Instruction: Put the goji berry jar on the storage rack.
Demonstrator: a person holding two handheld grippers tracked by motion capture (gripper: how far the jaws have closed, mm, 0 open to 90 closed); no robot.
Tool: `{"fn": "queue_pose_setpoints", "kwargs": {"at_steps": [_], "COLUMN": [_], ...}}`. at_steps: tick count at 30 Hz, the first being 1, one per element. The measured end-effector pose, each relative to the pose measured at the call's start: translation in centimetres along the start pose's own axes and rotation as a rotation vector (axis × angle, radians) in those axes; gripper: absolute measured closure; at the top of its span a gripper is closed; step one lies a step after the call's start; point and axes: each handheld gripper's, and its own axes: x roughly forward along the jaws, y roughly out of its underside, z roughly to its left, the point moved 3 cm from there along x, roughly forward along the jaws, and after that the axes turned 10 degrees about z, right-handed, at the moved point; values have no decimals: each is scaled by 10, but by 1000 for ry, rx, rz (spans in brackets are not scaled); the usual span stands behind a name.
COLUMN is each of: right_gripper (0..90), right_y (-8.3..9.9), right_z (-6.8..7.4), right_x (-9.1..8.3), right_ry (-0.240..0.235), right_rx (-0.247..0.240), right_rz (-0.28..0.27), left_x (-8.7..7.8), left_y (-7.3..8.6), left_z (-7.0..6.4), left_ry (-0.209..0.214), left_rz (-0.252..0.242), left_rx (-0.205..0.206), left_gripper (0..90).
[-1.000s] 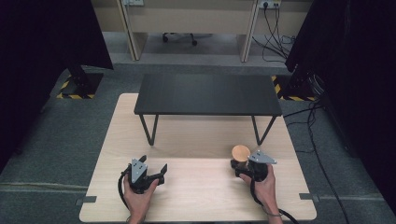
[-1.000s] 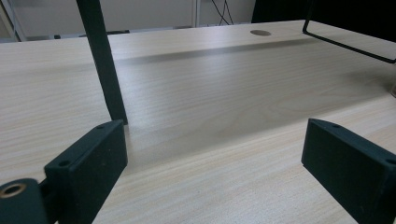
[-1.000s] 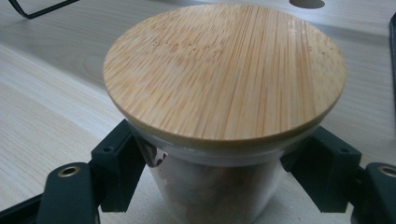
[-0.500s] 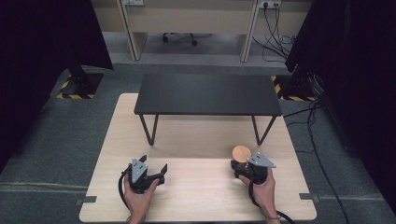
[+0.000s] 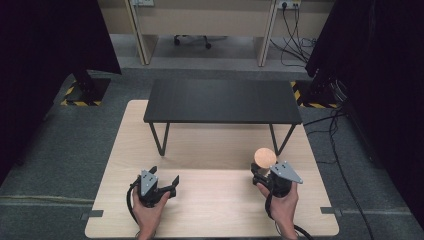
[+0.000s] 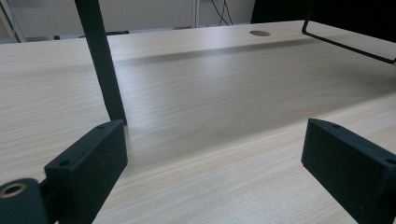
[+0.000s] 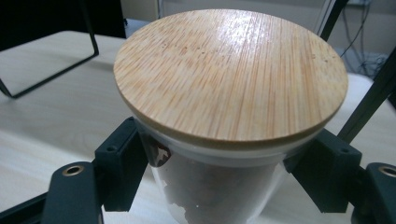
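Right gripper (image 5: 263,172) is clamping the clear glass jar with round bamboo lid (image 7: 230,77) below its rim; slippery, fragile, so staying on the body. Left gripper (image 5: 162,178), lower left, is sitting open.

Light falls evenly from above on the pale desk (image 5: 210,150), while both sides of the high view sink into black. The black table (image 5: 222,101) casts a soft shadow band. Glare sheens the wooden lid (image 7: 231,74). Close jaws blur slightly in both gripper views.
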Motion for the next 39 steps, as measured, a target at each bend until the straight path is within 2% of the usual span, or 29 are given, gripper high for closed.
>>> {"fn": "queue_pose_setpoints", "kwargs": {"at_steps": [5, 13, 18, 30, 39], "right_gripper": [260, 260, 260, 260, 260], "right_y": [-20, -33, -52, -102, -130], "right_z": [9, 17, 19, 19, 17], "right_x": [-13, -21, -25, -22, -16], "right_ry": [25, 28, 29, 35, 41], "right_rx": [-17, -28, -37, -49, -45], "right_rz": [-18, -25, -36, -68, -89], "left_x": [0, 0, 0, 1, 0], "left_y": [0, 0, 0, 0, 0], "left_z": [0, 0, 0, 1, 2], "left_ry": [1, 1, 1, 5, 7], "left_rz": [0, 2, 3, -2, -5], "left_rx": [-1, 1, 2, -4, -6], "left_gripper": [62, 62, 62, 62, 62]}}
